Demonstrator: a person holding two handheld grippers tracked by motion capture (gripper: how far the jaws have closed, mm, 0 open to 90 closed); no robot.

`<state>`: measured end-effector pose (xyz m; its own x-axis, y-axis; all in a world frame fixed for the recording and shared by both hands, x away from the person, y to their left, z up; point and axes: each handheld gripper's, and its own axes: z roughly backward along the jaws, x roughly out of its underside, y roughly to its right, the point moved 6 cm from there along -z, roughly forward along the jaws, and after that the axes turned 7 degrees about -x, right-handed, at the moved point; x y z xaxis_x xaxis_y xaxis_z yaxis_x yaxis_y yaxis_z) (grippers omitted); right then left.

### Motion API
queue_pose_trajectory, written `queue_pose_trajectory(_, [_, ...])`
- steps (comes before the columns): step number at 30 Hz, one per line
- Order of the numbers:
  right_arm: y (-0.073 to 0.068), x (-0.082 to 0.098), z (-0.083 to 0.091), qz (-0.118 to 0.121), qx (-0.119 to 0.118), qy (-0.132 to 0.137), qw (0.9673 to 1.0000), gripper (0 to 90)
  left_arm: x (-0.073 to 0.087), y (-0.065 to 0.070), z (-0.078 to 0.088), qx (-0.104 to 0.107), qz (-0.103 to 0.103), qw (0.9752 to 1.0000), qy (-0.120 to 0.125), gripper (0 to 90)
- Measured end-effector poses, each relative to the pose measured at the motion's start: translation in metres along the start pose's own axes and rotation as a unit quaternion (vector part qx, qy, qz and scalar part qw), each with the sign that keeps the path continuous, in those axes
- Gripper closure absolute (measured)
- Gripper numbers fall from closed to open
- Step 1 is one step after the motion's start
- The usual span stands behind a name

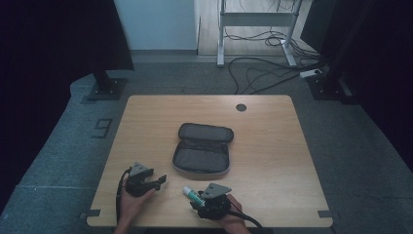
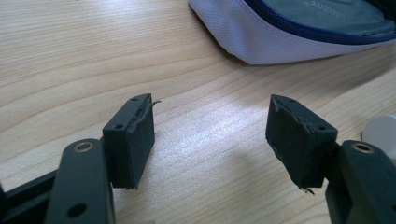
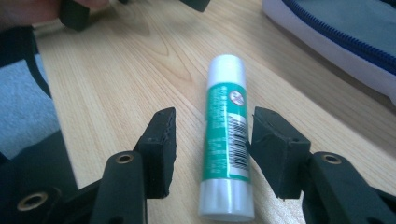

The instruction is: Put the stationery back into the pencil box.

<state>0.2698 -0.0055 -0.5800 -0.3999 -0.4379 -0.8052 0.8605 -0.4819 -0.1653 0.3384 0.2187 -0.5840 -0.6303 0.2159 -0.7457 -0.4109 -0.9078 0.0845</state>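
Observation:
A glue stick [image 1: 192, 194] [image 3: 226, 135] with a green label and white cap lies flat on the wooden table [image 1: 272, 146] near its front edge. My right gripper [image 1: 197, 201] [image 3: 212, 140] is low over it with a jaw on each side of the tube. The right pad sits close against the label and a gap is left at the left pad. A grey zip pouch [image 1: 202, 148] [image 2: 299, 28] [image 3: 345, 32] lies unzipped and spread flat at mid-table. My left gripper [image 1: 158, 181] [image 2: 210, 135] rests open and empty near the front left, pointing toward the pouch.
The glue stick's white cap [image 2: 383, 133] peeks in at the right edge of the left gripper view. A round cable hole [image 1: 241, 107] marks the table's far side. Cables and a desk frame [image 1: 253, 29] stand on the floor beyond.

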Motion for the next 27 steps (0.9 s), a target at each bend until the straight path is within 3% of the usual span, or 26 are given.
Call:
queue_pose_trajectory(10, [0.0014, 0.0051, -0.0090, 0.004, 0.016, -0.028, 0.9995, 57.4, 0.0000, -0.0003, -0.0005, 0.003, 0.004, 1.0000, -0.002, 33.0])
queue_pose_trajectory(14, [0.0027, 0.0053, -0.0082, 0.004, 0.021, -0.027, 0.9994, 64.4, 0.0002, -0.0009, -0.0004, 0.004, 0.005, 1.0000, -0.003, 33.0])
queue_pose_trajectory(21, [0.0045, 0.0048, -0.0067, -0.002, 0.018, -0.029, 0.9994, 65.1, 0.0005, -0.0006, -0.0008, 0.005, 0.004, 1.0000, -0.006, 33.2])
queue_pose_trajectory(27, [0.0057, -0.0004, -0.0018, -0.007, 0.016, -0.013, 0.9998, 65.2, 0.0006, -0.0008, -0.0007, 0.005, 0.003, 1.0000, -0.006, 33.2])
